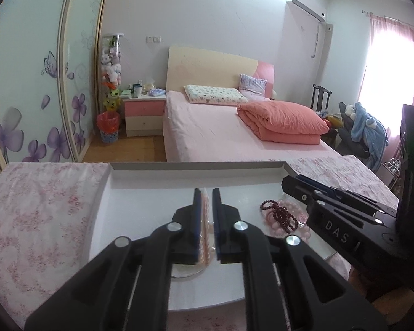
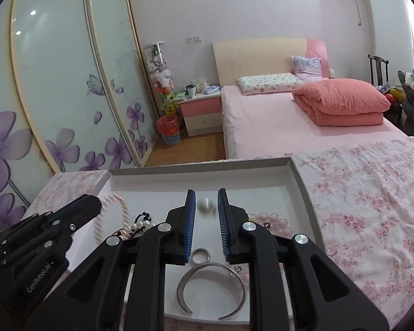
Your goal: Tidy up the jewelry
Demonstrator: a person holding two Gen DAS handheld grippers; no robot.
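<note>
A shallow white tray lies on a pink floral cloth. My left gripper is shut on a pink beaded bracelet over the tray's left part; it shows in the right wrist view with the bracelet arching out. My right gripper is open above the tray, a small white blurred bead piece between its fingers, untouched. Below it lie a silver ring and a silver open bangle. A dark red bead string lies on pale pink beads. A pearl-and-black bead piece lies left.
The floral cloth covers the surface around the tray. Behind are a pink bed, a nightstand, a red bin and sliding wardrobe doors. A chair with blue clothes stands at the right.
</note>
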